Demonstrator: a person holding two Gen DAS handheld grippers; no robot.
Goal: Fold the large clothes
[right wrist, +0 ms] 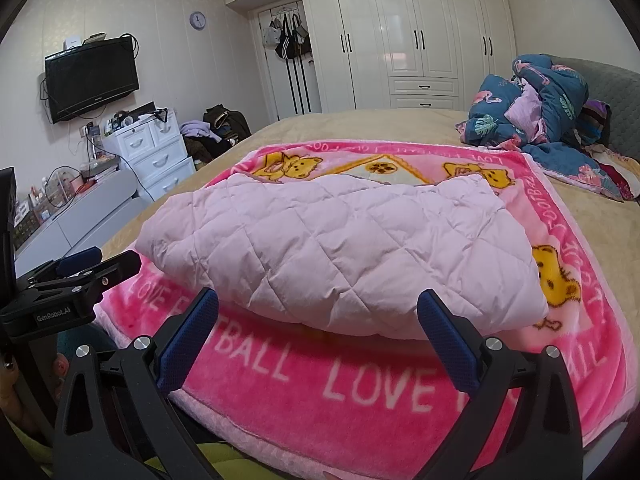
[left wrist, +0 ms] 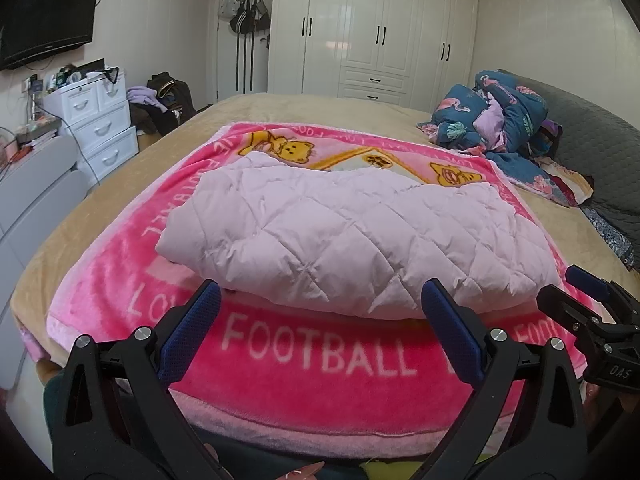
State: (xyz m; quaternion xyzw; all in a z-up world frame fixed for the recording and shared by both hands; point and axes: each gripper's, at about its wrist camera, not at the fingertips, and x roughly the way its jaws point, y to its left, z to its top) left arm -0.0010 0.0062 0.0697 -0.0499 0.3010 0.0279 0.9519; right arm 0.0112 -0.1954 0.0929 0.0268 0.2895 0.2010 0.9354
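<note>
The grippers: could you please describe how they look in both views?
The left gripper and right gripper match: black plastic arms with silver bolts, and fingers faced with textured blue pads. White markings read "GenRobot.AI" on the left, "DAS" on the right.

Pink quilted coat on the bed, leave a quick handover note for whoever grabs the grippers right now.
Left gripper: open, empty, just short of the coat's near edge.
Right gripper: open, empty, also at the near edge.
Pink quilted coat: lies as a compact folded bundle on the pink blanket, which is spread on the bed.
Done: the coat looks folded, no sleeves showing.
Left: probably only a check or tidy of the edges; the far side is hidden.
</note>
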